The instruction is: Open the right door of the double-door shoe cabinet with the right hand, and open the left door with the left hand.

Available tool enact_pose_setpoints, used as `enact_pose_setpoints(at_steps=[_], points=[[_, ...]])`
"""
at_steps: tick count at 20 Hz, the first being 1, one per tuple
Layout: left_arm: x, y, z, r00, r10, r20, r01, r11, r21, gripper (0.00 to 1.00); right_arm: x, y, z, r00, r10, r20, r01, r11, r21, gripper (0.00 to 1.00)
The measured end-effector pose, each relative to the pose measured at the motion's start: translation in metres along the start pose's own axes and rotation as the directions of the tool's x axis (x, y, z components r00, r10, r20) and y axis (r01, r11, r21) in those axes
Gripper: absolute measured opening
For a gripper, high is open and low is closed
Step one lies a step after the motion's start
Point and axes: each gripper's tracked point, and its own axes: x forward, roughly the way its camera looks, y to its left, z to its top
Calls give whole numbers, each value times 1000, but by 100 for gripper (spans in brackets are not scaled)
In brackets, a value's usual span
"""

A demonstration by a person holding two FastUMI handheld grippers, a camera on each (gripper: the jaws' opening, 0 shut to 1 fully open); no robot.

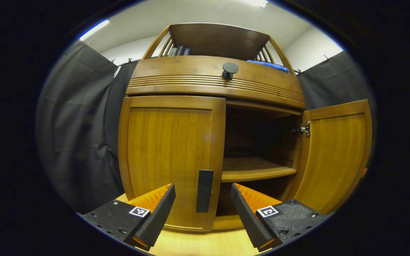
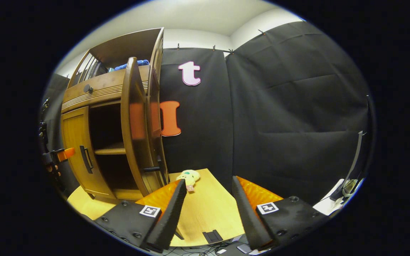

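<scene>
Shoe cabinet (image 1: 212, 76) stands on a light wood surface (image 1: 205, 243), filling the middle of the left gripper view. Left door (image 1: 171, 160) is closed, its dark handle (image 1: 204, 190) at about 6 o'clock, straight ahead between the fingers. Left gripper (image 1: 203, 213) has its fingers wide apart, holding nothing, not touching the handle. Right door (image 1: 335, 156) is swung open at 3 o'clock, hinge (image 1: 303, 129) showing, inner shelf (image 1: 256, 169) exposed. A round knob (image 1: 229, 69) sits on the drawer front above, blue cloth (image 1: 269, 65) on top at 1 o'clock. In the right gripper view the right gripper (image 2: 205, 209) is spread wide with nothing held, pointing past the cabinet toward the wall; the open door is seen edge-on at 10 o'clock. A small plush toy (image 2: 189, 176) lies on the surface just beyond the fingers.
</scene>
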Motion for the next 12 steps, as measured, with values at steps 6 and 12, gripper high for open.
enact_pose_setpoints(at_steps=[6, 12], points=[[35, 7, -36, 998, 51, -22, -50, 997, 54, 92, 0, -9, 8, 1000, -19, 24, 20, 1000, -21, 90], [69, 12, -52, 998, 44, -47, -43, 998, 39, 92, -3, -14, 9, 999, -25, 31, 26, 999, -40, 90]])
